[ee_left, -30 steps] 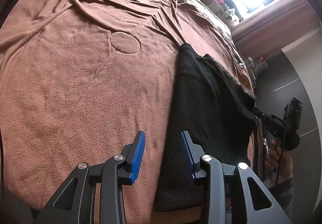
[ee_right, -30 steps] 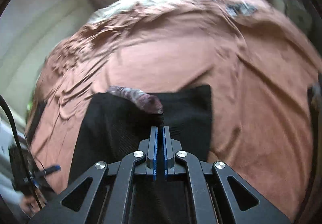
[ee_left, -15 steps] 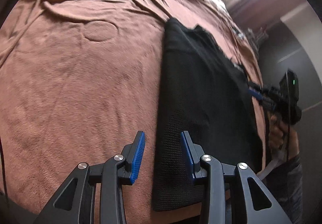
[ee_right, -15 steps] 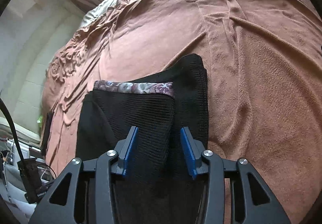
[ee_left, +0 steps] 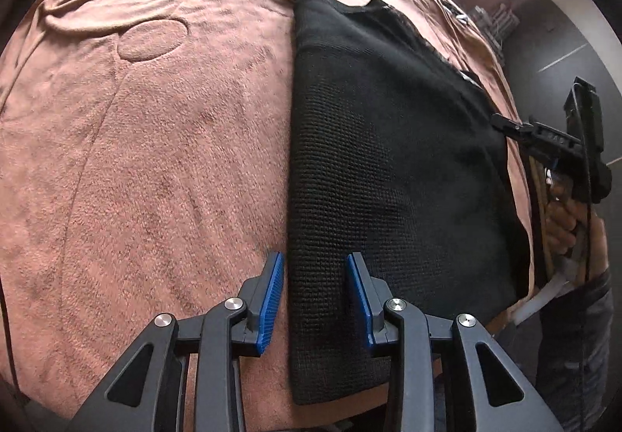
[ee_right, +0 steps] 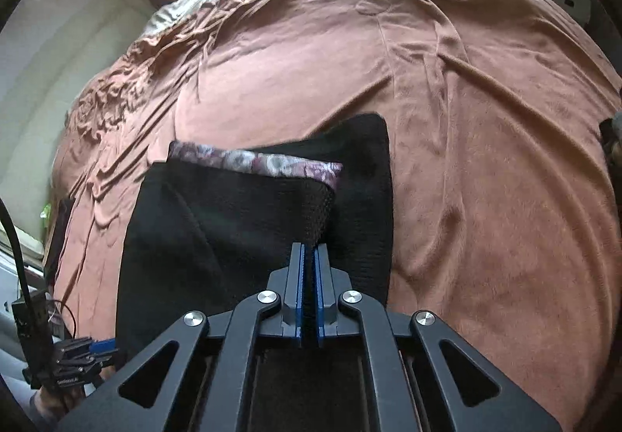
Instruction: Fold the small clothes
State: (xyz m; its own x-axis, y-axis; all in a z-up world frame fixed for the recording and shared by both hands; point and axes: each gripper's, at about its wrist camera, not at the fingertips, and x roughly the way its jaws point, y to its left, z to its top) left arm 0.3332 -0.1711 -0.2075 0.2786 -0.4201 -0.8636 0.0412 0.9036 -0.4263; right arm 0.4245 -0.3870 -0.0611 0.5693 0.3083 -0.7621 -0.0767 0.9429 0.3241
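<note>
In the left wrist view, a brown blanket (ee_left: 155, 144) covers the bed, creased along its far side, with an oval mark pressed into it at the far left. The left tongs (ee_left: 315, 300) hang over the near edge of the bed with their blue pads apart. The left pad sits over the blanket just beside the left edge of a black knitted garment (ee_left: 381, 160); the right pad sits over the garment itself, so that edge lies in the gap, and the pads do not press on it. The garment lies flat on the right part of the bed, reaching from the near edge toward the far side. At its right edge are the right tongs (ee_left: 501, 121), gripped by a hand (ee_left: 563, 222).

In the right wrist view, the garment (ee_right: 217, 222) lies near and left of middle, a flowered band (ee_right: 256, 162) showing along its far edge. The right tongs (ee_right: 307, 249) have just closed and are clamped on a raised fold of the black knit. The left tongs show at the near left corner, their pads too small to judge there.
</note>
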